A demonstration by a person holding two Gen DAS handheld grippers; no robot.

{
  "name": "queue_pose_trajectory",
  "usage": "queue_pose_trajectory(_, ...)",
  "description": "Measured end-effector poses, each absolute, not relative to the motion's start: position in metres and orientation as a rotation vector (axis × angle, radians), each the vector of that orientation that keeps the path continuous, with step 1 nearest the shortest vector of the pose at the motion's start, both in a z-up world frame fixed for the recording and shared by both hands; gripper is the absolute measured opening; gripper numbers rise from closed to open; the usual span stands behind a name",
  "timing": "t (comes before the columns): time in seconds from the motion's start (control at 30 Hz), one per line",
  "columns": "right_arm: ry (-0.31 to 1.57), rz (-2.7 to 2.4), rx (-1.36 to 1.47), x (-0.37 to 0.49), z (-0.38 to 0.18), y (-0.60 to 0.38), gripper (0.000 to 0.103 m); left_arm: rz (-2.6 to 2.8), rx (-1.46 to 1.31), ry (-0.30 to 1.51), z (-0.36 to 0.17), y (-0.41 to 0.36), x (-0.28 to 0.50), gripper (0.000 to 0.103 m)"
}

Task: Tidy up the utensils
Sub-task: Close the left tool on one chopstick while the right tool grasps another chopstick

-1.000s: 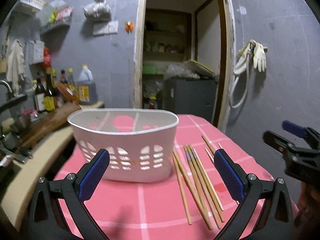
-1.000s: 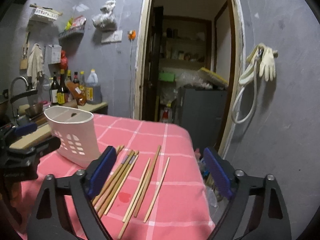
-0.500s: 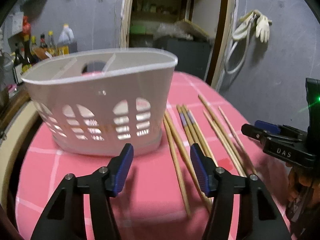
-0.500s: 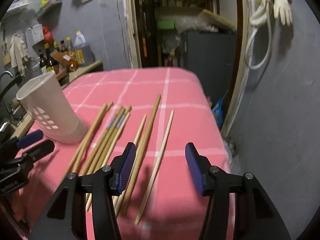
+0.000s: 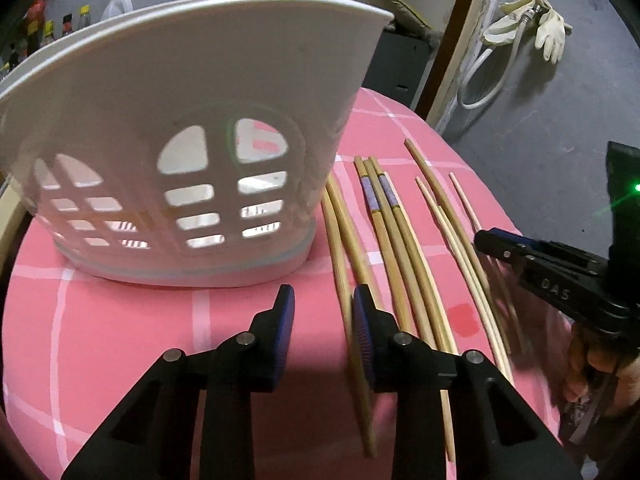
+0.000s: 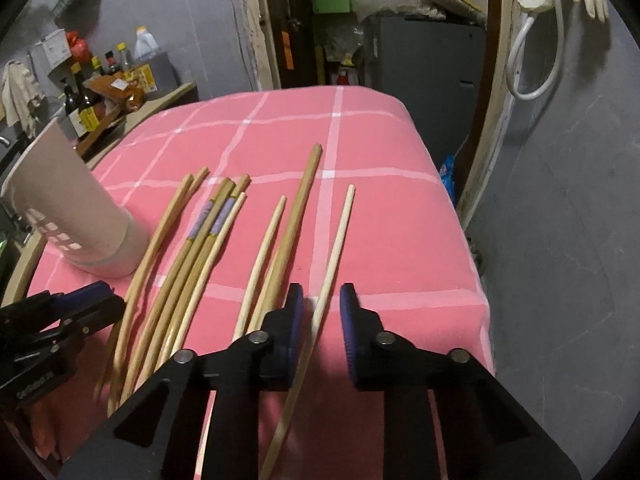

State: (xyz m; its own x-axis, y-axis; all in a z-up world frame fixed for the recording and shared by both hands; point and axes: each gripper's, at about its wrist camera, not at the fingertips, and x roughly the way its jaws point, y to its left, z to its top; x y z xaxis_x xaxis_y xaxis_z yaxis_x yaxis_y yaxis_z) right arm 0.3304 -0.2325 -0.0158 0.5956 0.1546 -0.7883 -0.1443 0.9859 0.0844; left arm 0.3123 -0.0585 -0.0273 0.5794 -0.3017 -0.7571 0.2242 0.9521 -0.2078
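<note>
Chopsticks (image 6: 296, 216) lie in a row beside the white basket (image 5: 192, 128), ready for sorting. Both grippers have just been closing: the right gripper (image 6: 318, 312) straddles the outermost pale chopstick (image 6: 336, 240) without pinching it, while the left gripper (image 5: 322, 312) stands narrowed and empty beside the chopstick nearest the basket.

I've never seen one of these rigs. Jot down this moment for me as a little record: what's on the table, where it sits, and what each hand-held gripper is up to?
Table: pink checked cloth
Basket: white, slotted, upright, left of the chopsticks
Chopsticks: loose row on the cloth, two with purple bands
Left hand-held gripper: jaws just been closing, leftmost chopstick between them, not yet pinched
Right hand-held gripper: jaws just been closing, pale rightmost chopstick between them, gaps visible
In basket: no chopsticks seen through its slots
</note>
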Motion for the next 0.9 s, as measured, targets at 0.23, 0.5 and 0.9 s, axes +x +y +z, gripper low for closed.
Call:
queue_pose_trajectory(0.23, 0.962, 0.181, 0.051, 0.338, -0.021, -0.237, 0.012, -0.301, -0.146, 0.949, -0.025, -0.056, 0.325, 0.025)
queue_pose_trajectory(0.5, 0.98, 0.188, 0.131, 0.339, -0.02, -0.245, 0.005, -0.315, -0.187, 0.999, -0.02, -0.05, 0.334, 0.004)
queue_pose_trajectory(0.9, 0.959, 0.245, 0.184, 0.309, -0.016, -0.247, 0.003, -0.346, -0.179, 1.051, -0.011, -0.036, 0.298, 0.004)
